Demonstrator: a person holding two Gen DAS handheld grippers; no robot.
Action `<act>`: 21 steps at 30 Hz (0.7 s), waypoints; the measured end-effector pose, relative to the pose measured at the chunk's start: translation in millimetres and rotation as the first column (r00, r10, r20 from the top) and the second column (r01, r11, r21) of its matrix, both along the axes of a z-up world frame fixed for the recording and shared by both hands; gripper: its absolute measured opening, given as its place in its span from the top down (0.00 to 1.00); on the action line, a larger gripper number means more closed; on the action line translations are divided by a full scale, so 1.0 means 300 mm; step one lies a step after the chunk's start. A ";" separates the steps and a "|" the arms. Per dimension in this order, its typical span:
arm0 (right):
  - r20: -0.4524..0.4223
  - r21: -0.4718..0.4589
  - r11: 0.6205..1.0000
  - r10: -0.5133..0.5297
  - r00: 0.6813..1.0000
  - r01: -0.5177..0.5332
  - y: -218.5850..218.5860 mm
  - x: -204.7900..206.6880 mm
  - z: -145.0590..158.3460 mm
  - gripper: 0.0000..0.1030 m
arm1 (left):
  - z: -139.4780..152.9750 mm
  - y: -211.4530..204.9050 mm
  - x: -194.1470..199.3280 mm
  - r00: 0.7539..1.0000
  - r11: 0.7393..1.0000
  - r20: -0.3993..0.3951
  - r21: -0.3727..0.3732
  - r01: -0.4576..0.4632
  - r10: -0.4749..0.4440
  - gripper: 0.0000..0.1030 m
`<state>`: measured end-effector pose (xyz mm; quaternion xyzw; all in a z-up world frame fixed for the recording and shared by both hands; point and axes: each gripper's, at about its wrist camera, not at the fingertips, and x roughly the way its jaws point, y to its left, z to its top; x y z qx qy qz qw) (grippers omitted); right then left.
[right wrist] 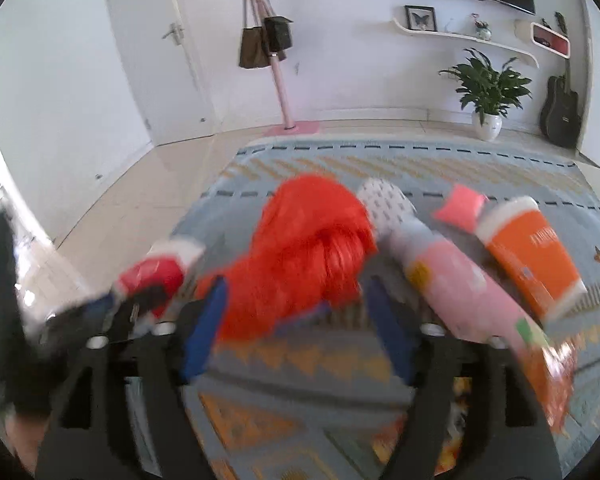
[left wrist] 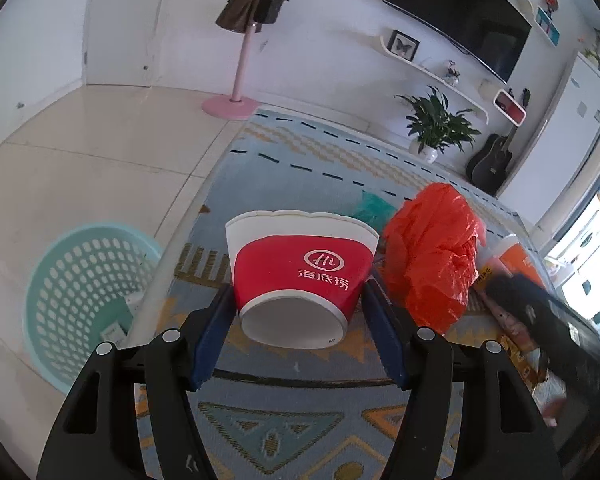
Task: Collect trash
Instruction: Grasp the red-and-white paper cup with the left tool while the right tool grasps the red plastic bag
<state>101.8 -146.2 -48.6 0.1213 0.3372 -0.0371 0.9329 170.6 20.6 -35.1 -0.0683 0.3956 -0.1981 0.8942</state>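
Observation:
A red and white paper bowl (left wrist: 300, 276) lies on its side on the patterned table (left wrist: 284, 420), base toward the camera. My left gripper (left wrist: 298, 300) is open, with its blue pads on either side of the bowl's base. A crumpled orange plastic bag (left wrist: 432, 256) lies just right of the bowl. In the blurred right wrist view, my right gripper (right wrist: 294, 304) is open with the orange bag (right wrist: 308, 252) between and beyond its fingers. The bowl (right wrist: 156, 272) and the left gripper show at its left.
A teal mesh waste basket (left wrist: 88, 300) stands on the floor left of the table. An orange cup (right wrist: 532, 256), a pink bottle (right wrist: 456, 284), a pink wrapper (right wrist: 460, 208) and a snack packet (right wrist: 552, 376) lie on the table's right side. A green bag (left wrist: 372, 208) lies behind the bowl.

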 end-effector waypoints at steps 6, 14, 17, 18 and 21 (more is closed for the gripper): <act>-0.155 -0.041 0.993 -0.112 0.982 0.107 0.020 0.186 -0.088 0.26 | 0.023 0.031 -0.003 0.999 1.000 0.028 0.001 -0.020 0.020 0.39; -0.022 0.050 0.999 0.016 1.000 -0.015 -0.003 0.018 -0.025 0.69 | 0.044 0.069 -0.004 0.999 0.998 0.030 -0.056 -0.040 0.042 0.39; 0.072 0.037 0.991 0.127 0.989 -0.130 0.015 -0.130 0.029 0.69 | 0.047 0.069 -0.011 0.998 0.998 0.039 -0.051 -0.037 0.039 0.39; 0.070 0.030 0.989 0.141 0.988 -0.143 0.013 -0.158 0.030 0.69 | 0.046 0.068 -0.014 0.998 0.998 0.044 -0.042 -0.036 0.038 0.39; -0.003 0.034 0.986 0.164 0.986 -0.164 0.015 -0.204 -0.022 0.69 | 0.043 0.075 -0.016 0.998 0.998 0.041 -0.045 -0.043 0.045 0.39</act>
